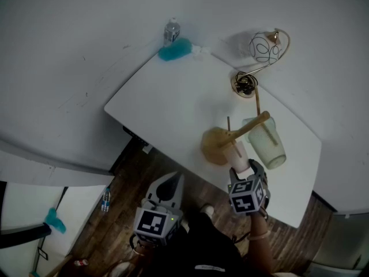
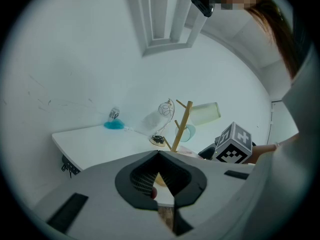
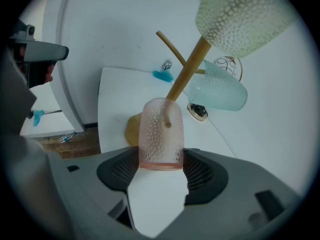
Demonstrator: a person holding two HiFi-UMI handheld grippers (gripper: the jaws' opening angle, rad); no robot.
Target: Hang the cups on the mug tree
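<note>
The right claw (image 3: 161, 159) is closed on the translucent pink dimpled cup (image 3: 161, 129), with its pads against both sides near one end. The cup lies at the light wooden mug tree (image 3: 186, 74). A peg tip shows through its wall, so it appears to be threaded on a lower peg. A pale green dimpled cup (image 3: 240, 16) and a pale blue dimpled cup (image 3: 217, 89) hang higher up. The left claw (image 2: 159, 153) is closed and empty, off the near edge of the white counter (image 1: 173, 108).

Hazards:
- Releasing while the peg sits shallow may let the cup slide off.
- Withdrawing before the pads clear may drag the cup or tip the loaded tree.
</note>
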